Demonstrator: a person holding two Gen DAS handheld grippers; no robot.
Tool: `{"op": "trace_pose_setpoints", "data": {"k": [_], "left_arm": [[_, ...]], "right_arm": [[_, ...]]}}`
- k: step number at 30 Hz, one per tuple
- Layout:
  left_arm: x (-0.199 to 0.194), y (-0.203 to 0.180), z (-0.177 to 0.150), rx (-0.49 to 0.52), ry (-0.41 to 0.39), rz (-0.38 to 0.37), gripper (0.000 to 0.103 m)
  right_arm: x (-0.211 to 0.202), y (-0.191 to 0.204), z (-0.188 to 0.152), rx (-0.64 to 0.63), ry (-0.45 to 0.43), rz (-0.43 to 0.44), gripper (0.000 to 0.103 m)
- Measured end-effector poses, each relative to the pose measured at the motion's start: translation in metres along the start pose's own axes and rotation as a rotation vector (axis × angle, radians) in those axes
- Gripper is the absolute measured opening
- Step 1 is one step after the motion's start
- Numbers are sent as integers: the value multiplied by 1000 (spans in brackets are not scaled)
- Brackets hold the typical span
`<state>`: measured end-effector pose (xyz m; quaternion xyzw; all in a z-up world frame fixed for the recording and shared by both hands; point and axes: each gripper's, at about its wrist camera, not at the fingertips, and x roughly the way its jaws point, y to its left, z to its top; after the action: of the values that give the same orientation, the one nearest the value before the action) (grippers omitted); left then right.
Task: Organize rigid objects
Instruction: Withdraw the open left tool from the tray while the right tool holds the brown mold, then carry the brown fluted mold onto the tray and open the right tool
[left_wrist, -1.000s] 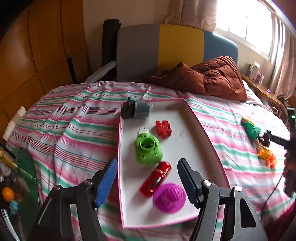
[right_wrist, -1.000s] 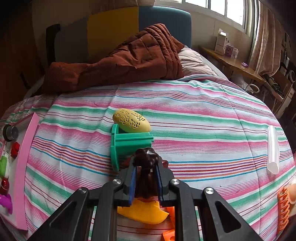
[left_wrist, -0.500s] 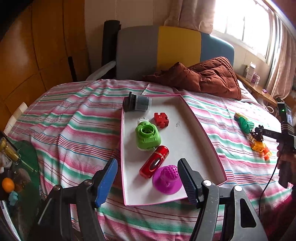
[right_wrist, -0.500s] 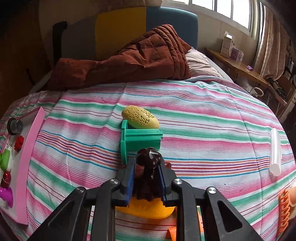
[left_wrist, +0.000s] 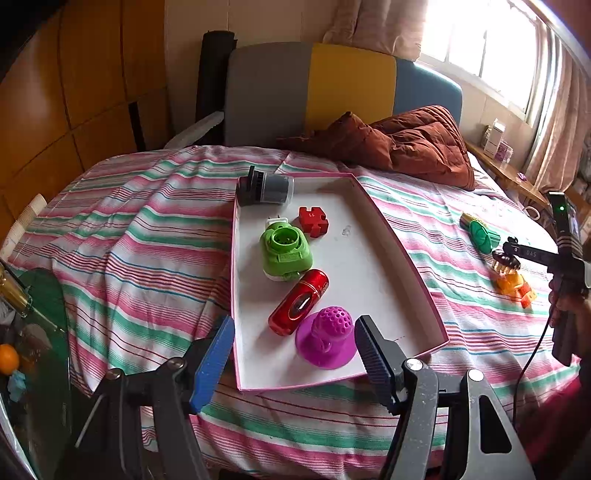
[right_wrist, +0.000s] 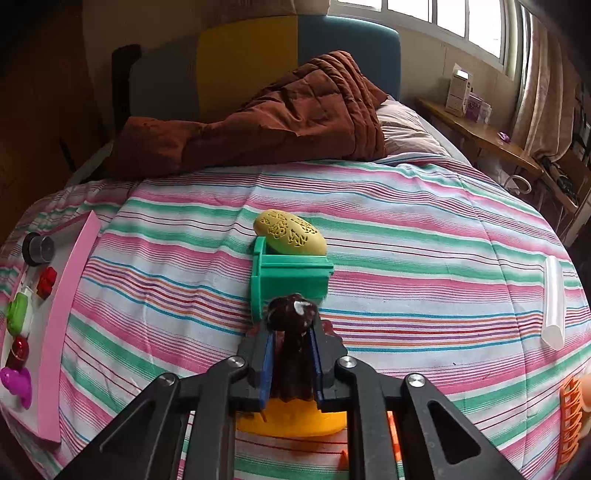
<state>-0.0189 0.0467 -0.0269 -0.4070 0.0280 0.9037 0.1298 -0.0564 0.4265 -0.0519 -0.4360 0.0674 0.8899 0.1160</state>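
A pink-rimmed white tray (left_wrist: 402, 254) lies on the striped bed. It holds a grey cylinder (left_wrist: 265, 190), a red puzzle block (left_wrist: 313, 220), a green round gadget (left_wrist: 284, 253), a red capsule (left_wrist: 298, 302) and a magenta knobbed piece (left_wrist: 327, 336). My left gripper (left_wrist: 293, 352) is open and empty above the tray's near edge. My right gripper (right_wrist: 291, 356) is shut on a dark brown object (right_wrist: 291, 314), held over a yellow-orange piece (right_wrist: 291, 421). Ahead lie a teal block (right_wrist: 290, 280) and a yellow oval (right_wrist: 290, 232).
A brown quilt (right_wrist: 258, 125) lies at the head of the bed. A white tube (right_wrist: 554, 302) lies on the right. An orange ribbed piece (right_wrist: 570, 417) sits at the right edge. The tray's pink rim (right_wrist: 62, 314) shows on the left.
My left gripper has drawn back from the tray, so the tray looks farther away. My right gripper has lifted the dark brown object slightly and stays shut on it.
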Motion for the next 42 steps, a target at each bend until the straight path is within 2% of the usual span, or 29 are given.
{"op": "trace_pose_setpoints", "data": {"k": [10, 21, 25, 29, 34, 37, 42], "left_arm": [[-8, 1, -6, 14, -19, 12, 68], [-10, 10, -11, -2, -13, 11, 68], [-10, 13, -13, -6, -14, 19, 68], [-7, 19, -14, -21, -5, 17, 68], [-4, 31, -18, -46, 6, 30, 68], [-5, 40, -20, -67, 8, 39, 68], [-4, 56, -24, -99, 10, 62, 68]], "right_arm": [[-11, 32, -10, -84, 3, 14, 11], [-36, 71, -21, -85, -37, 103, 11], [-49, 86, -18, -73, -56, 170, 11], [-67, 118, -15, -95, -82, 269, 11], [-82, 177, -9, -189, -99, 379, 11], [-78, 214, -9, -254, -82, 412, 11], [-43, 261, -9, -297, -21, 396, 11]]}}
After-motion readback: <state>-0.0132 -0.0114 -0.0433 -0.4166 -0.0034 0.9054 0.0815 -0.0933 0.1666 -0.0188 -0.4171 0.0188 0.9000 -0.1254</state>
